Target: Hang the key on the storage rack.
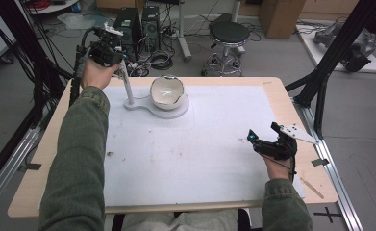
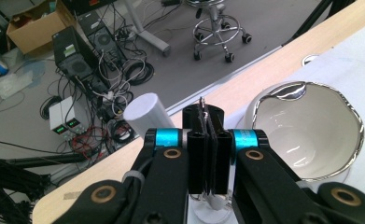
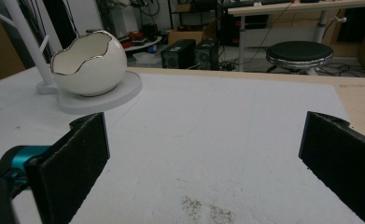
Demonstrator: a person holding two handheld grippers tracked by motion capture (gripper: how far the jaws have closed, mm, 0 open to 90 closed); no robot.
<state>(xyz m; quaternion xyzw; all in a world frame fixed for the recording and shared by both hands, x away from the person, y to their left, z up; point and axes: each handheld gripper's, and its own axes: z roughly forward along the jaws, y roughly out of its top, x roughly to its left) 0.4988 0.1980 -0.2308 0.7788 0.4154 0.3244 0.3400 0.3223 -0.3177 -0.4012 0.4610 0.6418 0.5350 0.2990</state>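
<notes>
A white egg-shaped bowl (image 1: 166,91) with a jagged silver rim sits on a white round base (image 1: 175,112) at the back of the table. A thin white post (image 1: 127,86) rises from the base's left end. My left gripper (image 1: 116,60) is held up at the top of this post (image 2: 145,114), beside the bowl (image 2: 306,130). Its jaws are shut (image 2: 203,112), and a thin bit of metal wire (image 2: 201,101) sticks out from between them. My right gripper (image 1: 262,131) hovers wide open (image 3: 208,140) low over the right side of the mat, with nothing between its pads, facing the bowl (image 3: 89,63).
A white mat (image 1: 200,154) covers most of the wooden table (image 1: 56,144). Beyond the far edge stand a black stool (image 1: 229,33), computer towers (image 1: 142,24) and tangled cables on the floor. Black frame posts (image 1: 330,53) flank the table.
</notes>
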